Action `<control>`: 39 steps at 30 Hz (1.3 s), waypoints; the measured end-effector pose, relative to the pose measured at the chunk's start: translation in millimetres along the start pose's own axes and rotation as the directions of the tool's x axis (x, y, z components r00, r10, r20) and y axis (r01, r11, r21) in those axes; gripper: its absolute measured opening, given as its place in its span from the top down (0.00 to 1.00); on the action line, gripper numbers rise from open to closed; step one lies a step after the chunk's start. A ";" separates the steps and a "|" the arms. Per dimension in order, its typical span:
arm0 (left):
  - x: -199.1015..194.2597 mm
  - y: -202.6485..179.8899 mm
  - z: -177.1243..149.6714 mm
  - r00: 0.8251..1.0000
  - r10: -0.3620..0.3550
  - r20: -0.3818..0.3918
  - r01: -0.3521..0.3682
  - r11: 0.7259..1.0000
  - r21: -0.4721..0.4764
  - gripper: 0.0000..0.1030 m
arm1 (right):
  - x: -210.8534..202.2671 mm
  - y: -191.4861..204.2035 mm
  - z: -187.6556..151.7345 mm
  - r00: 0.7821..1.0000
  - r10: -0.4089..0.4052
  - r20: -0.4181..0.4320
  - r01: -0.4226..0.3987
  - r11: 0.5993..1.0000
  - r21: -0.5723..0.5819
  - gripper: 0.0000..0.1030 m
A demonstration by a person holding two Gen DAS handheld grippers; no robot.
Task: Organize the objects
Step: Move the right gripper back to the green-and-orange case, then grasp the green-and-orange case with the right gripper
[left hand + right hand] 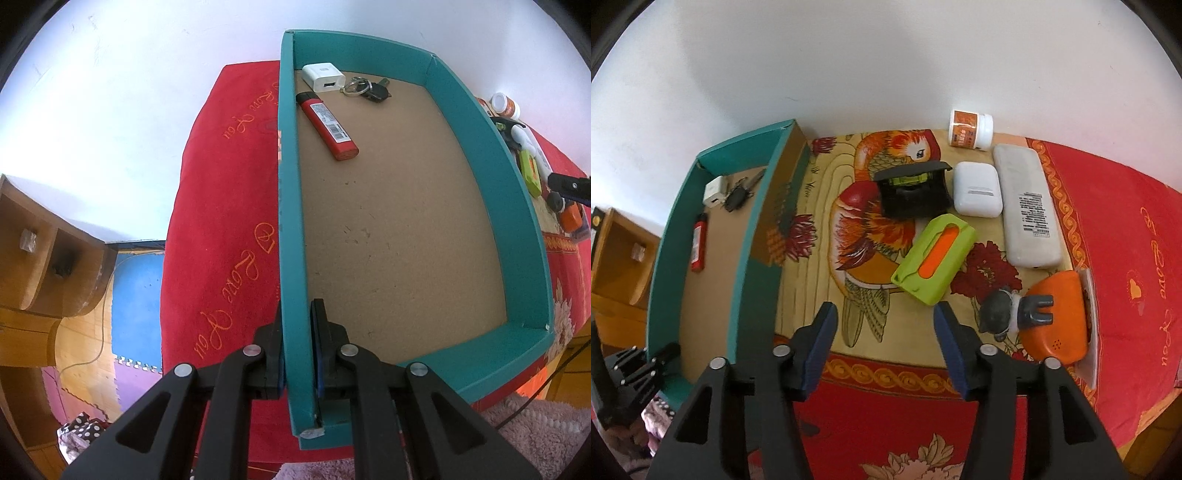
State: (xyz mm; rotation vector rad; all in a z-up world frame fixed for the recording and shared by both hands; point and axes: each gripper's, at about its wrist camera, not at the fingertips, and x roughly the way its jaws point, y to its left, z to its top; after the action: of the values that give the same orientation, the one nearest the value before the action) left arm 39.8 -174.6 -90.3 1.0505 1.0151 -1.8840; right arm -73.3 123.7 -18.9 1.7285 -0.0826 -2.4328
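My left gripper point(297, 314) is shut on the near left wall of the teal box point(291, 221), one pad on each side of it. On the box's brown floor lie a white charger point(323, 76), keys point(369, 88) and a red lighter point(328, 127). My right gripper point(886, 317) stands open over the patterned cloth, nothing between its pads. Just beyond its right finger lies a green case with an orange slot point(932, 258). The teal box point(665, 240) is at the left of the right wrist view.
Behind the green case are a black holder point(914, 192), a white earbud case point(977, 188), a white remote point(1027, 206) and a white jar point(969, 129). An orange device point(1060, 314) with a grey figure point(1001, 314) lies at the right. A wooden shelf point(44, 258) stands left.
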 end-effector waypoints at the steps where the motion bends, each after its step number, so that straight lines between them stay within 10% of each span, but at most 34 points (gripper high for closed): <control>1: -0.2 -0.1 -0.2 1.000 0.001 0.001 -0.001 1.000 -0.001 0.92 | 2.4 -1.7 1.7 1.000 0.000 0.000 0.000 1.000 0.011 0.44; 31: -0.2 0.2 0.7 1.000 0.008 0.011 -0.008 1.000 -0.015 0.92 | 55.7 -22.9 40.2 0.988 -0.147 -0.046 0.153 0.974 0.166 0.43; 39: -0.4 0.5 0.5 1.000 0.007 0.011 -0.007 1.000 -0.019 0.92 | 49.0 -26.5 36.8 0.985 -0.164 -0.049 0.171 0.967 0.187 0.60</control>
State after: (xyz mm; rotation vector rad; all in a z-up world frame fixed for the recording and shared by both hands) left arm 40.3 -175.1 -90.0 1.0302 1.0194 -1.8692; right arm -126.2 140.4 -56.0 1.9278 -0.1776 -2.5899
